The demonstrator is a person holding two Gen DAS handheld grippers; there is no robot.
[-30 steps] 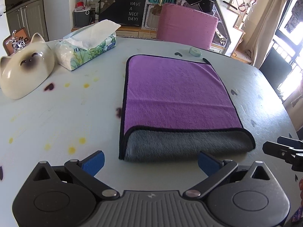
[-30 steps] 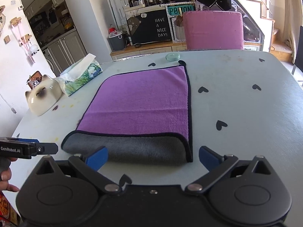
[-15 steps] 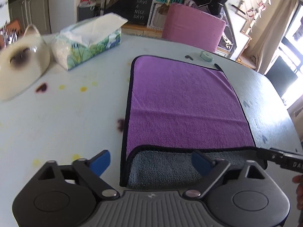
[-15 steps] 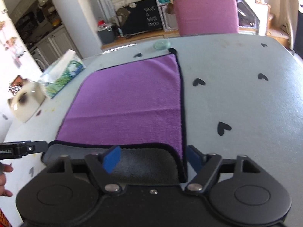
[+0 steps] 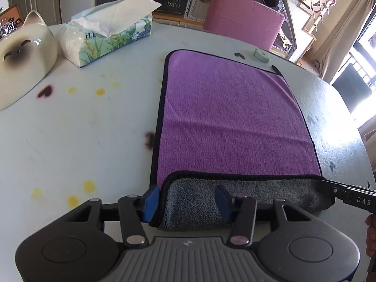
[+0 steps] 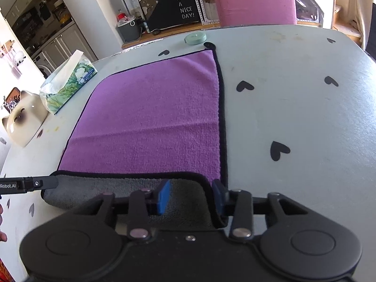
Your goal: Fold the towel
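Your left tongs [image 5: 186, 202] sit at the near left corner of the towel [image 5: 225, 117], their blue pads partly spread, one pad just outside the black-trimmed edge and the other over the grey turned-up flap; they bracket the corner, but you cannot tell whether they actually pinch it. Your right tongs [image 6: 191, 196] stand the same way at the near right corner, narrower, one pad on the grey flap and the other just beyond the black border, and again the grip itself cannot be told. Each pair shows at the edge of the other's view, reaching the far end of the flap. The towel lies flat on the pale surface [image 6: 293, 117], purple side up, with only its near edge folded back to show the grey underside in a narrow band across the width. To the left of it stand a tissue box [image 5: 105, 40] and, further left, a cream cat-face dish [image 5: 22, 56], both well apart from the cloth. Just past the towel's far right corner lies a small mint-green round object [image 6: 195, 38]. A pink chair [image 6: 255, 2] stands behind the surface.
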